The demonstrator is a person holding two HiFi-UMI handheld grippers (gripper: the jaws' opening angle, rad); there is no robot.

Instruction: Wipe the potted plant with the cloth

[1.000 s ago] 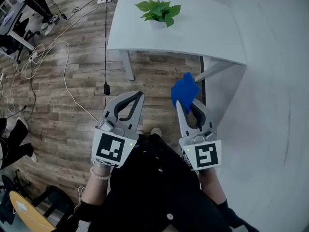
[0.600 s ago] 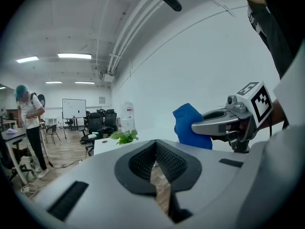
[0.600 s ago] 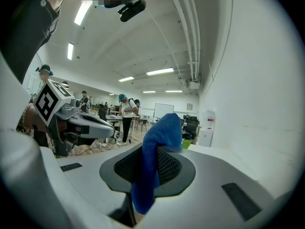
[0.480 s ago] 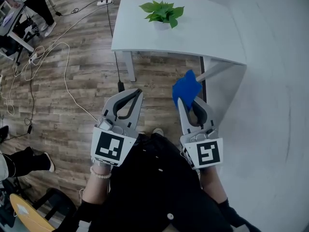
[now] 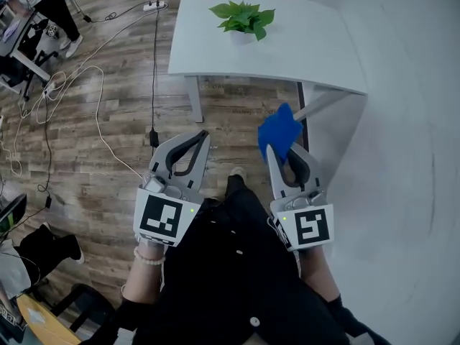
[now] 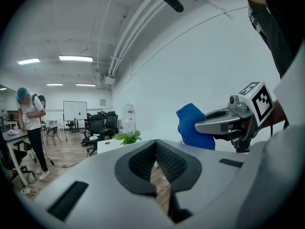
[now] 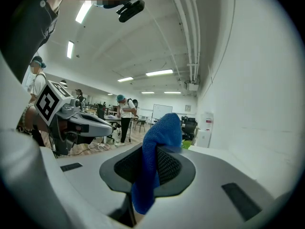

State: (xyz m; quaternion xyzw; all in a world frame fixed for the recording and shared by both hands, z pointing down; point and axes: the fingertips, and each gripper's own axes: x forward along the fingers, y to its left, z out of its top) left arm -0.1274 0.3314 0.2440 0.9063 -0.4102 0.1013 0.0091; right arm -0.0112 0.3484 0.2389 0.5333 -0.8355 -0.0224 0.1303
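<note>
A small green potted plant [image 5: 243,19] in a white pot stands on the white table [image 5: 309,56] ahead of me; it also shows far off as the potted plant [image 6: 127,137] in the left gripper view. My right gripper [image 5: 273,146] is shut on a blue cloth [image 5: 279,131], which sticks up from its jaws as the blue cloth [image 7: 157,151]. My left gripper [image 5: 204,134] is shut with nothing in it. Both grippers hang over the wooden floor, well short of the table.
White cables [image 5: 72,99] and a black cord trail across the wooden floor at left. A power strip [image 5: 152,5] lies near the table's far corner. A white wall [image 5: 410,157] runs along the right. A person [image 6: 31,128] stands by desks and chairs in the background.
The table and plant have shifted slightly right and nearer in the head view. Both grippers have edged forward, keeping their grip and pose.
</note>
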